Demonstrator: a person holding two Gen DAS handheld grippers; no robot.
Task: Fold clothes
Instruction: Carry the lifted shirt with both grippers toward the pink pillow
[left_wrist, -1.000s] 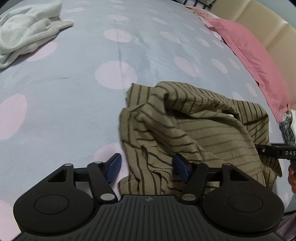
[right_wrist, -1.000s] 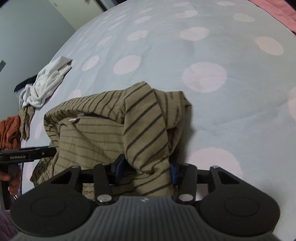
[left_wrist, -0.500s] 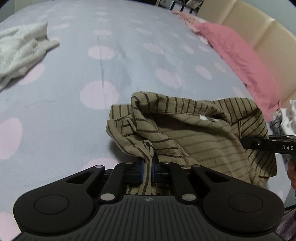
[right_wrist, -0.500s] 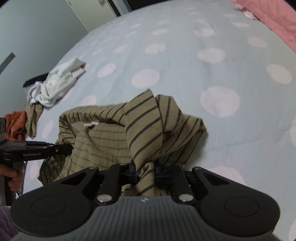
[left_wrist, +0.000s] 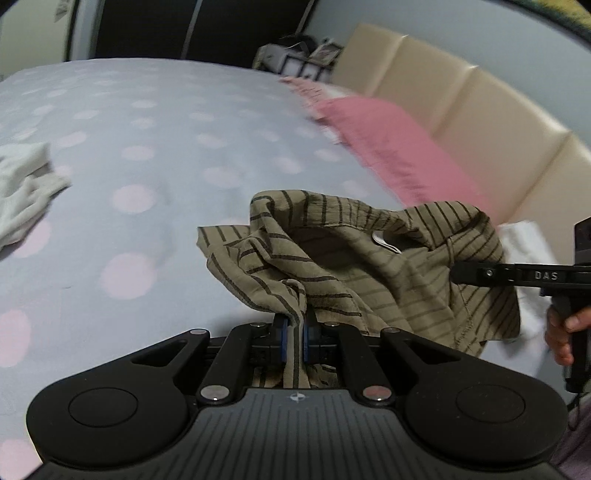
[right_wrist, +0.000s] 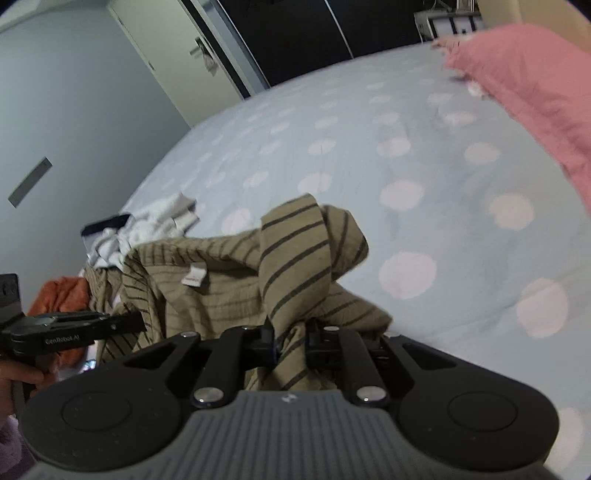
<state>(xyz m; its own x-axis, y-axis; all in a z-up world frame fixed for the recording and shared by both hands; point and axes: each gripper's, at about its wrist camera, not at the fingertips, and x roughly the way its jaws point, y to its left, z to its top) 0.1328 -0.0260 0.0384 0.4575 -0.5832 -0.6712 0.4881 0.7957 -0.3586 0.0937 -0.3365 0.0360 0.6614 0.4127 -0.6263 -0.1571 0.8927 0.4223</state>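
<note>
An olive-brown striped shirt (left_wrist: 369, 266) hangs bunched between my two grippers, lifted above the bed. My left gripper (left_wrist: 293, 336) is shut on a fold of the shirt at one edge. My right gripper (right_wrist: 290, 343) is shut on another bunched edge of the same shirt (right_wrist: 229, 291), whose white neck label faces up. The right gripper also shows at the right of the left wrist view (left_wrist: 458, 275), and the left gripper at the left of the right wrist view (right_wrist: 138, 323).
The bed has a grey sheet with pink dots (left_wrist: 147, 155). A pink pillow (left_wrist: 391, 140) and beige headboard (left_wrist: 480, 107) lie at the right. A white garment (left_wrist: 26, 188) lies at the left. An orange cloth (right_wrist: 62, 291) and white striped clothes (right_wrist: 155, 221) lie near the bed's edge.
Both grippers closed on the shirt, then lifted it off the bed. The views tilted up, so the headboard, door and wall now show.
</note>
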